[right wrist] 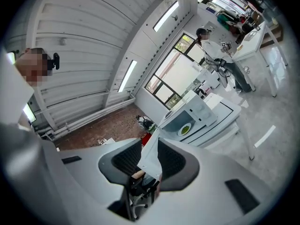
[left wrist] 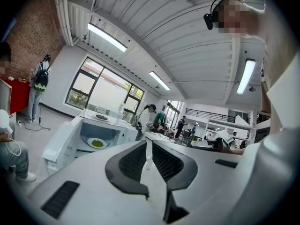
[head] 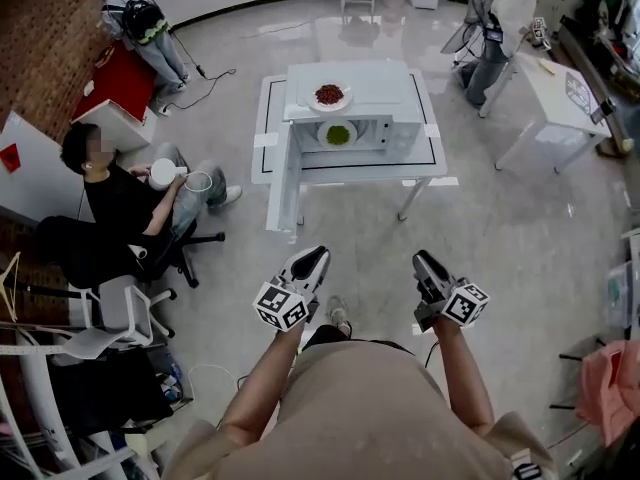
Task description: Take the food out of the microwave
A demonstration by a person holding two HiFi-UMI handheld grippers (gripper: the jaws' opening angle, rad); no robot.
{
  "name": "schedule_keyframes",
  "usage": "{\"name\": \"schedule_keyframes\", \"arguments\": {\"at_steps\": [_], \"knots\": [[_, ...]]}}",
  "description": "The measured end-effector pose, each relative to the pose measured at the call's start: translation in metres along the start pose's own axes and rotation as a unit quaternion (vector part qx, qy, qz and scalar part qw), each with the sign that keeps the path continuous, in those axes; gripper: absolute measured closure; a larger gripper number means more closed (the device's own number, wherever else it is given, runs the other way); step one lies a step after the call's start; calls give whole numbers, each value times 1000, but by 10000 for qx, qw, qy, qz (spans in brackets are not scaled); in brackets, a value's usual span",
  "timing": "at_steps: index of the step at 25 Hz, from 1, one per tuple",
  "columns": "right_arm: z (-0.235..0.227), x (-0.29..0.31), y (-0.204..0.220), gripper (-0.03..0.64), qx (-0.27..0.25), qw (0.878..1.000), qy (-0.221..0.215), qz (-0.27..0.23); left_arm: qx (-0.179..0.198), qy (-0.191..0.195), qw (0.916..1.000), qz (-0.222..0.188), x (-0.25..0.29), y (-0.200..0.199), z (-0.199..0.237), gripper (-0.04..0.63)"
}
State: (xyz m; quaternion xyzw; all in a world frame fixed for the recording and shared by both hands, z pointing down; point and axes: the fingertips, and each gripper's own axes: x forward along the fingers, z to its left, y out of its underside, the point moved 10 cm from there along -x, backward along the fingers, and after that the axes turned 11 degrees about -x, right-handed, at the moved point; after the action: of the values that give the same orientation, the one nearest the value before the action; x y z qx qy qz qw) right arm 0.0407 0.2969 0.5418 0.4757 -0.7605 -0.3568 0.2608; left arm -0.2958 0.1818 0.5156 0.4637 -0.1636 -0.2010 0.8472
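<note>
Both grippers out front, level, well short of the table (head: 268,158). Left gripper (head: 312,258): jaws a bit parted, nothing btwn them. Right gripper (head: 425,260): same, empty. Microwave (head: 385,93) mid-table, door open twd the left edge, green-food plate (head: 338,135) inside (red-food plate (head: 329,95) sits on top). Plate prob. stiff, slick, breakable, so pinch the rim and keep it flat.

Glossy grey floor (head: 500,238), light glare. Brick wall (head: 40,38) left; red cabinet (head: 125,78) beside it. White table (head: 555,93) far right; office chairs (head: 120,303) near left. Big windows (left wrist: 89,86) on the far wall. Ribbed white ceiling (left wrist: 187,41), strip lights (left wrist: 107,36) on.
</note>
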Motion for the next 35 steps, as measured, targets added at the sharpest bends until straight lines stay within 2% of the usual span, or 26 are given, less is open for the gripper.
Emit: {"name": "schedule_keyframes", "arguments": {"at_steps": [3, 7, 18, 25, 35], "knots": [[3, 25, 0, 522, -88, 9999, 53, 11, -101, 88, 9999, -14, 5, -12, 18, 568], [1, 58, 5, 522, -130, 9998, 165, 73, -38, 183, 9998, -37, 11, -27, 41, 568], [-6, 130, -7, 522, -57, 9994, 146, 314, -110, 91, 9998, -126, 22, -65, 75, 568], [-40, 193, -23, 522, 20, 9984, -41, 565, -131, -163, 9997, -105, 52, -85, 99, 568], [-115, 276, -54, 522, 68, 9933, -138, 1148, -153, -594, 9981, 104, 129, -112, 121, 568]]}}
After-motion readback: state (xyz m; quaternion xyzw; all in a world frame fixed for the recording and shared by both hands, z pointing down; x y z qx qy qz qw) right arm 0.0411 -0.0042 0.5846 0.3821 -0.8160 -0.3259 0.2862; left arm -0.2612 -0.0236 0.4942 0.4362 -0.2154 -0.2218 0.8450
